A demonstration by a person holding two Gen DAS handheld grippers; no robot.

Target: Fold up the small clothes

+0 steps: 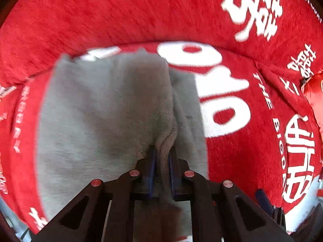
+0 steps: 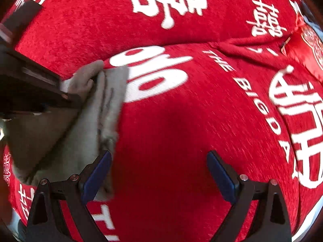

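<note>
On the red cover (image 2: 171, 133) printed with white lettering, a small grey garment (image 1: 105, 109) lies partly doubled over itself. Left gripper (image 1: 162, 157): blue pads pressed together on a ribbed edge of the grey cloth, which bunches up between them; the rest of the fabric hangs and spreads ahead of and left of the claw. Right gripper (image 2: 159, 173): fingers spread wide, nothing between them, only red cover below. From the right wrist view the garment sits to the left of that claw, its near edge just beside the left blue pad (image 2: 97, 173), its long axis running away from the camera toward the big white print. Left hand is clearly the nearer, already holding; the right would have to shift leftward to catch the free edge. Cloth looks like soft, matte knit, thick enough to hold a rounded fold, with a ribbed hem. Cover is coarse, nubby weave, stretched over a cushioned hump. Both views blurred; fine seams hard to read.
</note>
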